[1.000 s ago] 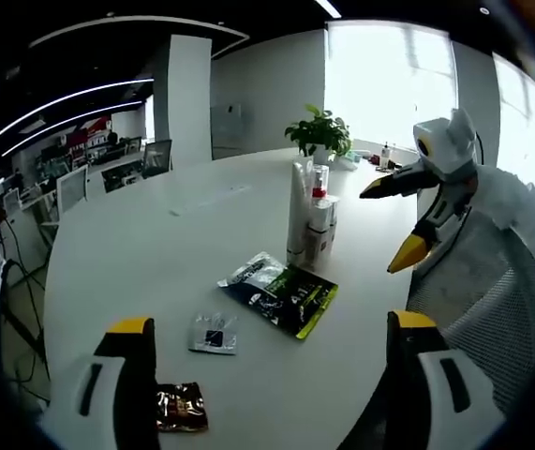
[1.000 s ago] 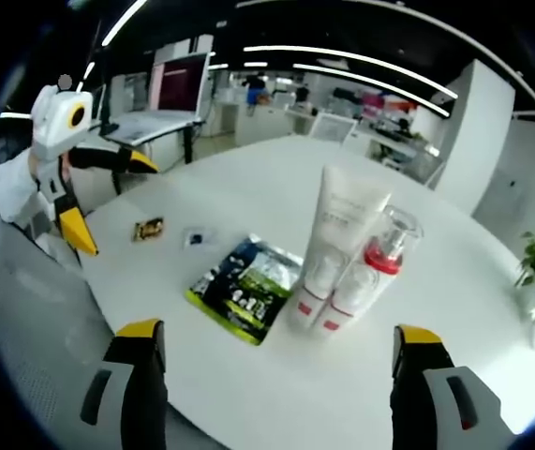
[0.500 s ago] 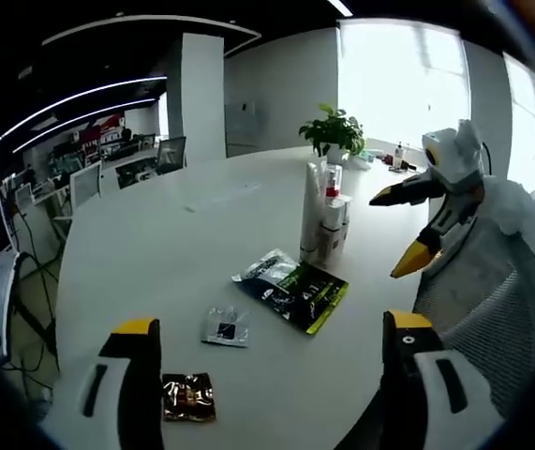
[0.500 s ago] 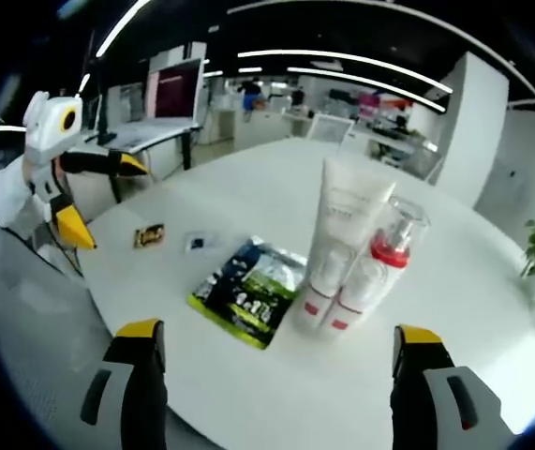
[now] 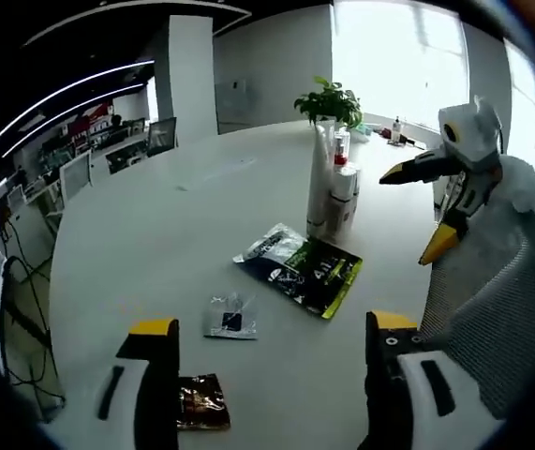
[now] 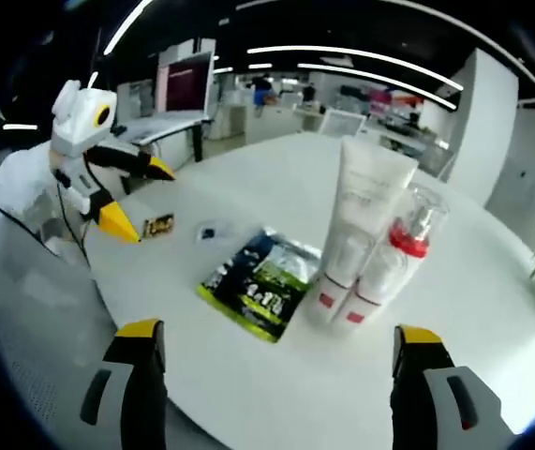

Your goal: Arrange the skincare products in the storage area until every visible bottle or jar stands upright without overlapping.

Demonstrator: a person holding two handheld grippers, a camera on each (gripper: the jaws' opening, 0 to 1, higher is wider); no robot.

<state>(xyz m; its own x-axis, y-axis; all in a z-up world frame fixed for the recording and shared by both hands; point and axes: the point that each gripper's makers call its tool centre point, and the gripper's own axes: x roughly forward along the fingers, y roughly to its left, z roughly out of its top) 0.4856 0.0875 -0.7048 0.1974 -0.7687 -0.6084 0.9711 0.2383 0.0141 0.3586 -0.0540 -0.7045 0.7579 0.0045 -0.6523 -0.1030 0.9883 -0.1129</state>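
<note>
Nothing here reads clearly: print on the green pouch (image 6: 260, 286) and faint lettering on the tall white tube (image 6: 365, 202) are too blurred

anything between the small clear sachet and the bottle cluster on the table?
Yes: a dark green-and-black foil pouch lies flat between the small clear sachet and the upright white skincare bottles, seen in the left gripper view.

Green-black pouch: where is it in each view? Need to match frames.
Left gripper view: green-black pouch lies flat, right of centre, below the upright skincare bottles.
Right gripper view: pouch lies centre, left of the bottles.
Shared landmark: the bottle cluster on the white table.
</note>
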